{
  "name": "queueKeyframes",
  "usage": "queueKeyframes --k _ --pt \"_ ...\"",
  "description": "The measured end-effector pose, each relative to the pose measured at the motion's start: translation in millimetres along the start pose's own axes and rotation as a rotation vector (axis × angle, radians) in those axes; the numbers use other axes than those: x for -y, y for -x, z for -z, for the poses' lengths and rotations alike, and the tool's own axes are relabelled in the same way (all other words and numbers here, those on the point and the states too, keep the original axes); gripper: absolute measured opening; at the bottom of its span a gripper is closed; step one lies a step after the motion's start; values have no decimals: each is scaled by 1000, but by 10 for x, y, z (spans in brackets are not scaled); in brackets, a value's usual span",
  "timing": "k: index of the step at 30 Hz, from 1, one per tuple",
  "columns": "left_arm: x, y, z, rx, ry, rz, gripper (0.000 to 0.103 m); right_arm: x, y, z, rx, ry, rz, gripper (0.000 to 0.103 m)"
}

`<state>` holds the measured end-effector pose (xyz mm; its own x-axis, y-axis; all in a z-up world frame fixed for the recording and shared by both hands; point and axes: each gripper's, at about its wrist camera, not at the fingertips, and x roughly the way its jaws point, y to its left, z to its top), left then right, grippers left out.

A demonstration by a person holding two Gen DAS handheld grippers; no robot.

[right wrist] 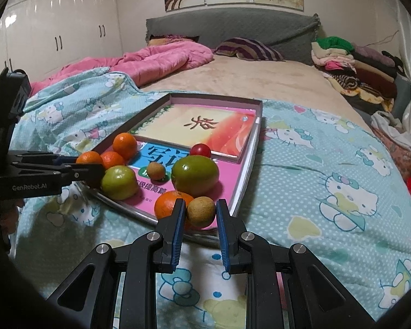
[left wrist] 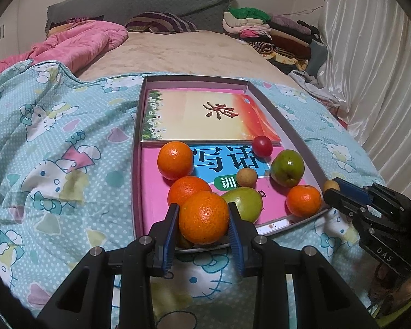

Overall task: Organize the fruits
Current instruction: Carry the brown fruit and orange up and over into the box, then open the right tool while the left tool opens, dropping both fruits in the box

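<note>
Setting: a shallow tray (left wrist: pixel 138 137) lies on a bed, on a printed quilt (left wrist: pixel 54 137); two books line the tray floor, and the fruit sits on the near pink book (left wrist: pixel 156 189).
Left gripper (left wrist: pixel 202 216): jaws clamped on an orange (left wrist: pixel 203 217), one pad on each side, at the tray's near edge.
Right gripper (right wrist: pixel 199 211): jaws closed on a small brown fruit (right wrist: pixel 200 211), probably a longan, at the tray's near right corner.
Loose fruit: two more oranges just behind the held one, a green fruit (left wrist: pixel 246 203) touching it on the right, another green fruit (left wrist: pixel 287 167) farther right, a small orange (left wrist: pixel 304 200) by the right rim, a second brown fruit (left wrist: pixel 247 177) mid-tray, a red fruit (left wrist: pixel 262 145) at the book edge.
Key relation: each held fruit sits straight ahead of its own jaws, centred between the pads; both fruits are round, so no long axis matters. The left hand is nearer the orange cluster, the right nearer the brown and green fruit.
Judgement: the next move is likely placing each fruit beside its kind; the packed neighbours leave the held orange little room.
Hidden: whether either held fruit rests on the tray or hangs clear cannot be told. A dark shape under the orange is unclear. No sorting container is in sight.
</note>
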<state>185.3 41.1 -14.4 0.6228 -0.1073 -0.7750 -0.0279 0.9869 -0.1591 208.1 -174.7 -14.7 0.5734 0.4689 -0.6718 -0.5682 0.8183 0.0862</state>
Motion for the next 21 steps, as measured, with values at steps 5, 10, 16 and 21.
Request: queueKeyframes --k 5,10,16,21 --pt "-6 -1 -1 1 1 0 35 -25 -32 7 -9 12 1 23" --pt "-12 4 1 4 2 -3 35 -21 -38 10 -9 7 -4 23" --pt "-8 4 5 4 2 -3 35 3 -40 15 -9 -2 -8 26" --pt "-9 8 14 5 4 -5 35 18 -34 20 -10 -11 -19 32"
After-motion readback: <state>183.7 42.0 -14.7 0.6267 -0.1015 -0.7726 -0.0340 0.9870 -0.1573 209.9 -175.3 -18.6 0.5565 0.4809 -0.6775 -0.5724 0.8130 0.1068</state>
